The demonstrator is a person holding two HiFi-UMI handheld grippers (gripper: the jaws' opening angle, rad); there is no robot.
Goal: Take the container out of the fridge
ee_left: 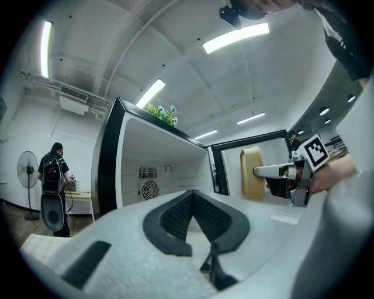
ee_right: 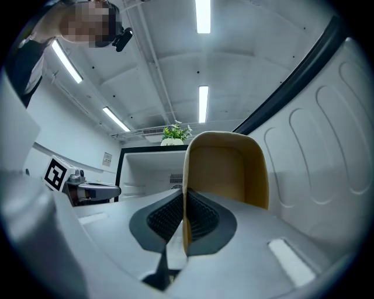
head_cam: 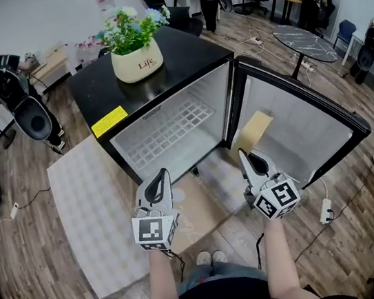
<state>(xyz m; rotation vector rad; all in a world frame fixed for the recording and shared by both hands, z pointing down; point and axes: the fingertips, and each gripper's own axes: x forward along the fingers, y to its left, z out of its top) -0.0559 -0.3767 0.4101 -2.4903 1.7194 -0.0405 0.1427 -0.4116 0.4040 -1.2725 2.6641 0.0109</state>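
The black mini fridge [head_cam: 142, 82] stands with its door [head_cam: 308, 120] swung wide to the right, and its white inside [head_cam: 170, 130] holds nothing. A tan container [head_cam: 250, 132] hangs in front of the door, outside the fridge. My right gripper [head_cam: 250, 159] is shut on it. In the right gripper view the container [ee_right: 228, 169] stands upright with its thin side wall pinched between the black pads [ee_right: 201, 219]. My left gripper [head_cam: 158, 182] is held level to its left, shut and empty. The left gripper view looks into the fridge [ee_left: 158, 169], with the container [ee_left: 252, 173] at the right.
A potted plant [head_cam: 133, 45] sits on the fridge top. A pale mat [head_cam: 91, 208] lies on the wood floor to the left of the fridge. A power strip [head_cam: 325, 209] and cables lie to the right. People, fans and desks stand along the far walls.
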